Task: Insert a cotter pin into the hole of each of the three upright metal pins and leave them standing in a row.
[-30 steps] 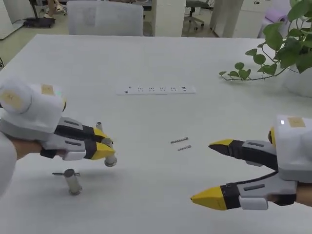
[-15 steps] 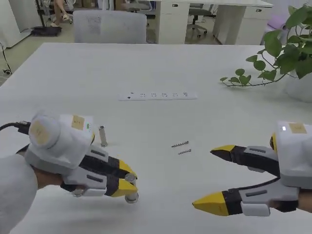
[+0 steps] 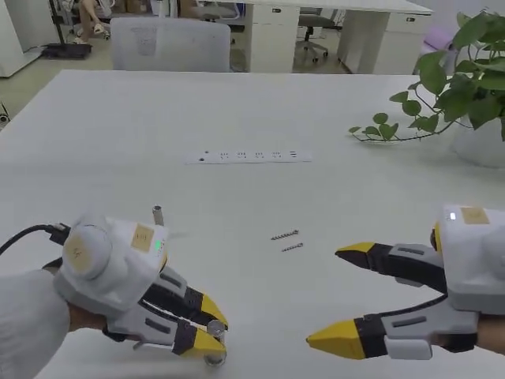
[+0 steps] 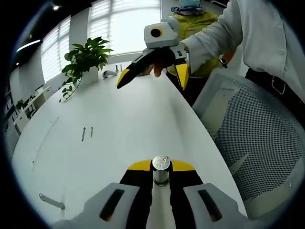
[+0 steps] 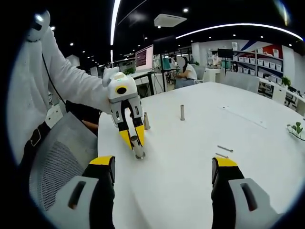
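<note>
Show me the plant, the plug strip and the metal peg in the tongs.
plant (image 3: pixel 458 95): head view, on its leaves.
plug strip (image 3: pixel 248 156): head view, on its middle.
metal peg (image 4: pixel 161 163): left gripper view, on its round top.

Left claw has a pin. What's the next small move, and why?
Probably send the right claw to the nearer cotter pin and grip it. That claw is open and empty, the left claw is shut on a metal pin held upright near the table edge, and the nearer cotter pin lies loose beside the other cotter pin.
</note>
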A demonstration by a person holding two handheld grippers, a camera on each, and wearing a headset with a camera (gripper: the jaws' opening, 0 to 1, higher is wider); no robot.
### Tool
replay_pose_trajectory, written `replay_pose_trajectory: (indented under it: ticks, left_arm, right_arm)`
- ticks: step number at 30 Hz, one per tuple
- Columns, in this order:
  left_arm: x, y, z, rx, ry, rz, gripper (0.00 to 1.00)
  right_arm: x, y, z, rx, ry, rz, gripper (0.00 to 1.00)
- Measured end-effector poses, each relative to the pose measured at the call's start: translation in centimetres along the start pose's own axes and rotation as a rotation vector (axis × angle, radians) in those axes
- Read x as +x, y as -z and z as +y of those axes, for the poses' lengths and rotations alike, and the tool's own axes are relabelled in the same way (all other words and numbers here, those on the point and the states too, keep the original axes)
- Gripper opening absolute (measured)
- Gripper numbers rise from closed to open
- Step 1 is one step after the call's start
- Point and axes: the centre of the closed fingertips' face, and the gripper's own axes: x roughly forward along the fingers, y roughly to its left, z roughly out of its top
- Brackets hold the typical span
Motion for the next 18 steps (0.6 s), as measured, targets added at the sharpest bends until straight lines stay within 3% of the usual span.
replay_pose_trajectory:
  ticks: [12,18]
  left_arm:
    - [0.45,0.98,0.35,0.059,0.059,0.039,0.1]
    - [0.43,0.85,0.05,0.077,0.103,0.03,0.1]
  right_arm:
    - [-0.48,0.54,-0.18,0.009,0.008,0.01,0.85]
    - [-0.62,0.63,-0.17,0.008,0.013,0.014,0.85]
